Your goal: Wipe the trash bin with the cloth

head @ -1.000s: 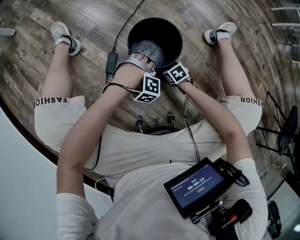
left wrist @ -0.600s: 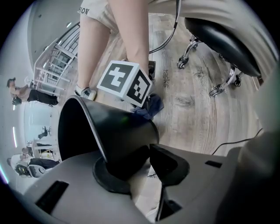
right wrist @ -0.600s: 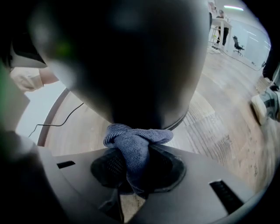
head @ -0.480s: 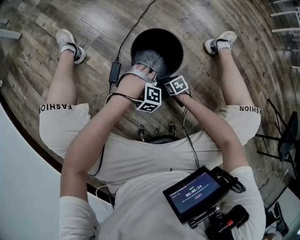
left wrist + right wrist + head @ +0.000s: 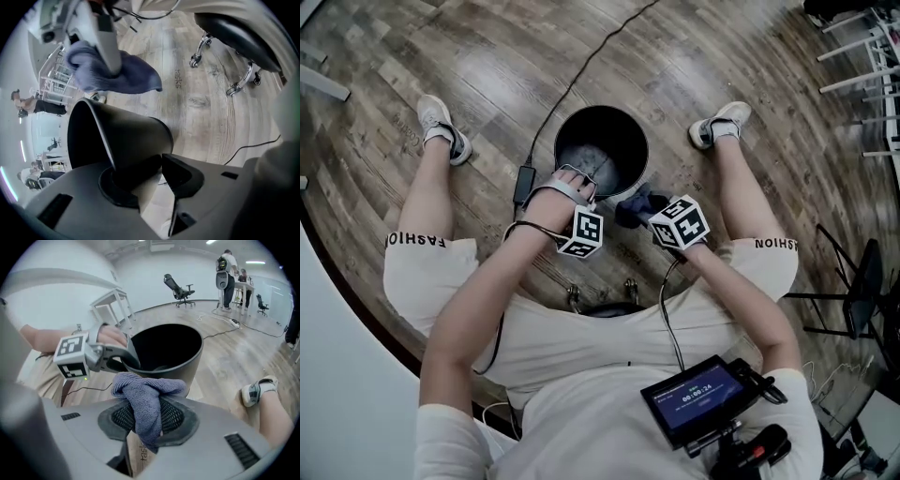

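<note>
A black trash bin [image 5: 609,155] stands on the wood floor between the person's feet. My left gripper [image 5: 581,184] sits at its near rim. The bin's wall [image 5: 126,136] runs between the jaws, which have just been opening, and a light gap shows beside the right pad. My right gripper [image 5: 649,214] hangs above the floor just right of the bin, shut on a bunched blue-grey cloth [image 5: 630,210]. In the right gripper view the cloth [image 5: 147,399] is pinched between the pads, in front of the bin [image 5: 176,350]. In the left gripper view it [image 5: 126,77] hangs above the bin.
A black cable with a power brick [image 5: 523,183] runs along the floor left of the bin. Shoes [image 5: 441,127] [image 5: 717,122] flank it. Stool casters [image 5: 600,292] sit close behind. An office chair [image 5: 180,287], a white table [image 5: 112,303] and people [image 5: 229,268] stand farther off.
My right gripper has risen from the bin's near rim with the cloth and now hangs beside the bin's right side. My left gripper stays at the rim.
</note>
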`<state>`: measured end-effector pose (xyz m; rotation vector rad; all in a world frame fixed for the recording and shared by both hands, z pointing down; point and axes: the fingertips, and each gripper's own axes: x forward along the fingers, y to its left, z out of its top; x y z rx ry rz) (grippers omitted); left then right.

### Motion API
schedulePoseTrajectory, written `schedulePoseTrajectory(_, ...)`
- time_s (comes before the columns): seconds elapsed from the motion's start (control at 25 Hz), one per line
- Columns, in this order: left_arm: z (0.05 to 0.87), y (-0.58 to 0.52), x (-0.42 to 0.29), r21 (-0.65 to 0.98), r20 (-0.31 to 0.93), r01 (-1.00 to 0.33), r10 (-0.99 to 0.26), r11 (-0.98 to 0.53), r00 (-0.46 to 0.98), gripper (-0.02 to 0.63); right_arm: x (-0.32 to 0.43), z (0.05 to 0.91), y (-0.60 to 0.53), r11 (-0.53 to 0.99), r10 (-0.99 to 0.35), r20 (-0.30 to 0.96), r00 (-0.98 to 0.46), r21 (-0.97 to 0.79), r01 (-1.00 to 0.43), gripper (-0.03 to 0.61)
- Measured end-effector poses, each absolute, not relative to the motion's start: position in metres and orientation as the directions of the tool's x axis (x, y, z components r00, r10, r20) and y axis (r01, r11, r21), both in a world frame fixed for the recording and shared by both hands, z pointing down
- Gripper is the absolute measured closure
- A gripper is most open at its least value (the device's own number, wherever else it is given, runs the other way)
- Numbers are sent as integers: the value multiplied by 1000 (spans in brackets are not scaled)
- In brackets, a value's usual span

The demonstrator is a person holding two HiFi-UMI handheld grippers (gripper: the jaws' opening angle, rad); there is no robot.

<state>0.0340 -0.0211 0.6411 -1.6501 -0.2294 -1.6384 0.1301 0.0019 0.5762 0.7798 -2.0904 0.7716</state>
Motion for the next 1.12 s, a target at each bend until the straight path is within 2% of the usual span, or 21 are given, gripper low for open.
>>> schedulePoseTrajectory(0.16,643,-19,36,-387,910,636,-388,-668,146,463,123,558,-17,575,-305,775,-554,-314,-756,471)
schedulePoseTrajectory(0.36,641,-18,38,-383,913,640,-380,-666,150,466,120,594,-17,598,-218,822,-526,-313,-738,471)
schedulePoseTrajectory(0.64,642,-19,41,-379,917,628,-369,-679,153,469,111,717,-14,555,-193,860,-472,-301,-775,471)
schedulePoseTrajectory(0.8,642,-20,46,-383,916,608,-372,-695,152,469,114,787,-17,538,-181,902,-391,-242,-807,471)
schedulePoseTrajectory(0.96,642,-22,48,-384,915,586,-379,-713,137,469,117,796,-17,499,-222,901,-373,-224,-837,471)
schedulePoseTrajectory(1.12,642,-20,49,-384,917,577,-370,-720,149,466,126,768,8,447,-156,900,-407,-303,-842,471)
